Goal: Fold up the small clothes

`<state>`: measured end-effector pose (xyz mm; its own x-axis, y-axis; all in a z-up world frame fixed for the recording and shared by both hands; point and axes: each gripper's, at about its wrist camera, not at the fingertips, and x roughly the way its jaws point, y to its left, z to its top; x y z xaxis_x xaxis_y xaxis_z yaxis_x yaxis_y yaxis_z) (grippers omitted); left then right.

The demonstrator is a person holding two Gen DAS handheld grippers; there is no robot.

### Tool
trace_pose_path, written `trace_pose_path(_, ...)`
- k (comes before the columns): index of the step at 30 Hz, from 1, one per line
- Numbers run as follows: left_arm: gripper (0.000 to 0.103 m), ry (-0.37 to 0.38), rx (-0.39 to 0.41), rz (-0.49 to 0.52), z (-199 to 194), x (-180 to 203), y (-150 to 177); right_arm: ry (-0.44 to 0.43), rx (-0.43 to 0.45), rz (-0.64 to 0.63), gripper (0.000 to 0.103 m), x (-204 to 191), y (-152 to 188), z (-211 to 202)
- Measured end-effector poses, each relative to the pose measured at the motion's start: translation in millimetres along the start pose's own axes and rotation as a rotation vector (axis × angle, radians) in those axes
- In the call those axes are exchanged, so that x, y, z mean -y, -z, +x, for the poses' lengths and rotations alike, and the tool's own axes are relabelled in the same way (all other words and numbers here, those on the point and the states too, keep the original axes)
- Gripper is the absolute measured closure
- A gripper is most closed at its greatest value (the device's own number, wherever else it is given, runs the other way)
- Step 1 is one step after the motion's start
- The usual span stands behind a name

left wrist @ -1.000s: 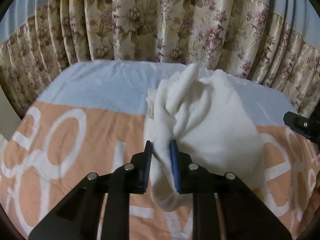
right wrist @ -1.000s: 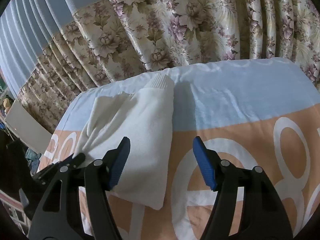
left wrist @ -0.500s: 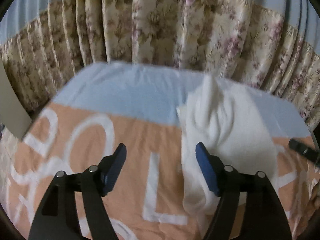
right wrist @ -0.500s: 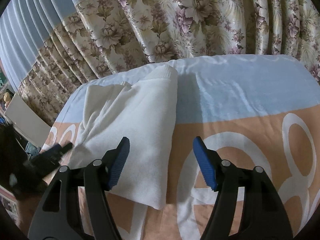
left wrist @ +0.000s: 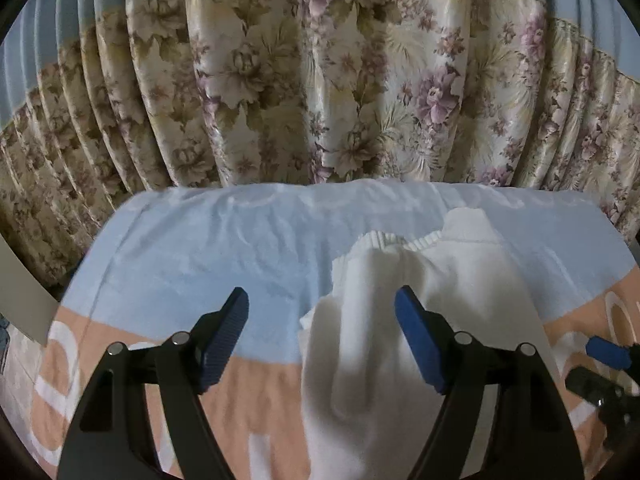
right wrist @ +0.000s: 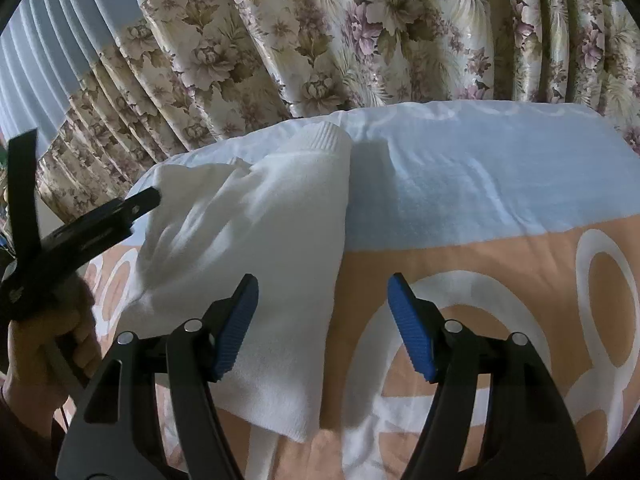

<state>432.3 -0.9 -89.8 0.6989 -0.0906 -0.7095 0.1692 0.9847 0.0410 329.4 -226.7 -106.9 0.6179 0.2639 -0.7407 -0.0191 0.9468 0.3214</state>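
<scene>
- A white knitted garment [left wrist: 420, 320] lies partly folded on a bedcover [left wrist: 224, 248] that is pale blue at the far end and peach with large white letters nearer the cameras.
- In the left wrist view the garment sits at about 4 o'clock from the centre, its ribbed edge [left wrist: 380, 240] pointing toward 12 o'clock.
- The left gripper [left wrist: 322, 336] has its blue pads spread apart; the jaws have just been opening. The garment's left edge lies below the gap, and neither pad presses on it.
- The right gripper [right wrist: 322, 328] is released too, jaws wide, with nothing pinched. The garment's right edge runs under the gap, and the left pad [right wrist: 236, 328] hangs over the cloth.
- In the right wrist view the garment [right wrist: 272, 240] stretches from 12 o'clock down to 6 o'clock, left of centre.
- At 9 o'clock in that view a person's hand [right wrist: 44, 344] grips the left tool's handle.
- A floral curtain [left wrist: 320, 80] hangs behind the bed, at 12 o'clock.
</scene>
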Motion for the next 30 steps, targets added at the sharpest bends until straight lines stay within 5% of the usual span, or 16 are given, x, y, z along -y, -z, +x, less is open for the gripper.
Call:
trace_pose_path(2, 0.078, 0.003, -0.062, 0.014, 16.9, -1.0, -1.8, 0.000, -0.001, -0.004, 0.034, -2.2, -3.1, 4.2)
trace_pose_path(6, 0.092, -0.061, -0.051, 0.068, 22.4, -2.7, -6.7, -0.004, -0.004, -0.013, 0.034, -7.2, -7.7, 11.3)
trace_pose_path(9, 0.088, -0.089, -0.022, 0.064, 26.6, -13.2, -12.3, -0.007, -0.004, -0.019, 0.034, -11.4, -8.9, 15.3)
trace_pose_path(10, 0.083, -0.088, -0.010, 0.074, 30.0, -14.3, -11.2, -0.008, -0.007, -0.022, 0.034, -13.1, -8.9, 17.6)
trace_pose_path(11, 0.063, -0.129, -0.022, 0.119, 39.9, -11.8, -3.8, -0.009, -0.010, -0.023, 0.034, -14.2, -8.2, 19.6)
trace_pose_path(12, 0.055, -0.141, -0.037, 0.142, 47.0, -10.8, 2.7, -0.008, -0.014, -0.023, 0.034, -15.1, -7.4, 21.8)
trace_pose_path(15, 0.051, -0.130, -0.033, 0.100, 50.3, -20.8, 19.3, -0.007, -0.027, -0.029, 0.034, -19.7, -5.3, 27.4)
trace_pose_path(20, 0.028, -0.204, -0.013, 0.080, 35.8, -38.5, 30.6, -0.001, -0.029, -0.039, 0.034, -23.5, -5.9, 27.2)
trace_pose_path(24, 0.028, -0.189, 0.007, 0.046, 6.8, -52.7, 31.7, -0.003, -0.012, -0.030, 0.032, -23.6, -7.6, 17.4)
trace_pose_path(30, 0.028, -0.055, 0.013, 0.005, -44.0, -47.0, 51.7, 0.000, 0.013, -0.029, 0.030, -24.2, -5.7, -3.7)
